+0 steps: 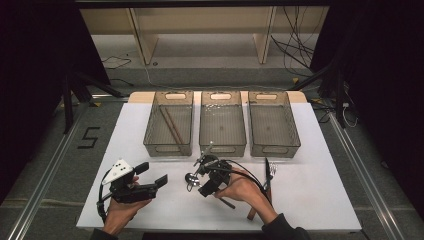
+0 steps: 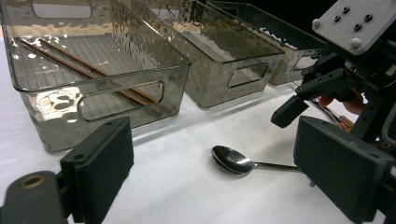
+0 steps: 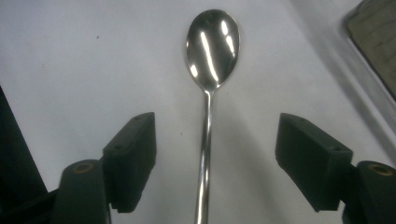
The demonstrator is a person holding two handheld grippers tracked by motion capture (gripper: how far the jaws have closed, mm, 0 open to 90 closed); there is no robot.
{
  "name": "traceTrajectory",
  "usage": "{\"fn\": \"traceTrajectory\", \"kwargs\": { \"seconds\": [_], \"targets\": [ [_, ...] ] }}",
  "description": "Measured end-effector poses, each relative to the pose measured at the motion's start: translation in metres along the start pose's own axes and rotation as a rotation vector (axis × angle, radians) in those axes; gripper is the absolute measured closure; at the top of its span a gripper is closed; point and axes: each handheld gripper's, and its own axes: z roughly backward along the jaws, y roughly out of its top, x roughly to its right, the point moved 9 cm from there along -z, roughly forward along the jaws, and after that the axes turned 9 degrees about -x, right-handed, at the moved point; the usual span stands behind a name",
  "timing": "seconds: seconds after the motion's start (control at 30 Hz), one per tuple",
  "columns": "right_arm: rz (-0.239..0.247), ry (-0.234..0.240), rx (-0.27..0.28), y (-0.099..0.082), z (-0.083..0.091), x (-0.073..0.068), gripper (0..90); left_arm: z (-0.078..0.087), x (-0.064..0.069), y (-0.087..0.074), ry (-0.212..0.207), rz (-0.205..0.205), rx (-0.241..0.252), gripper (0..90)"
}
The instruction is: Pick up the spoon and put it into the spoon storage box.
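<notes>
A shiny metal spoon (image 1: 190, 177) lies on the white table (image 1: 310, 195) in front of the middle bin. My right gripper (image 1: 202, 178) is open and low over it. In the right gripper view the spoon's handle (image 3: 204, 154) runs up between the two spread jaws, touching neither, and its bowl (image 3: 213, 46) lies beyond the tips. My left gripper (image 1: 152, 174) is open and empty, a little left of the spoon. In the left gripper view the spoon (image 2: 232, 160) lies past the left gripper (image 2: 215, 154), with the right gripper (image 2: 289, 112) above the handle.
Three clear bins stand in a row at the back: the left bin (image 1: 169, 145) holds two brown chopsticks (image 1: 171, 125), beside the middle bin (image 1: 222, 146) and the right bin (image 1: 274, 146). A fork (image 1: 270, 171) and a brown-handled utensil (image 1: 251, 214) lie by the right hand.
</notes>
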Motion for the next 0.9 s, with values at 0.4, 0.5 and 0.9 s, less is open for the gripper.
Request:
{"fn": "traceTrajectory", "kwargs": {
  "seconds": [0.4, 0.5, 0.9],
  "targets": [
    [0.025, -0.004, -0.058, -0.007, -0.007, -0.001, 43.6, 0.000, 0.001, 0.000, 0.004, -0.003, 0.001, 11.6],
    [0.022, -0.009, -0.073, -0.007, -0.010, -0.001, 46.4, 0.000, 0.001, 0.000, 0.003, -0.002, 0.002, 11.6],
    [0.035, -0.030, -0.157, -0.012, -0.022, -0.001, 58.3, 0.001, 0.001, 0.000, 0.000, -0.006, 0.004, 11.6]
  ]
}}
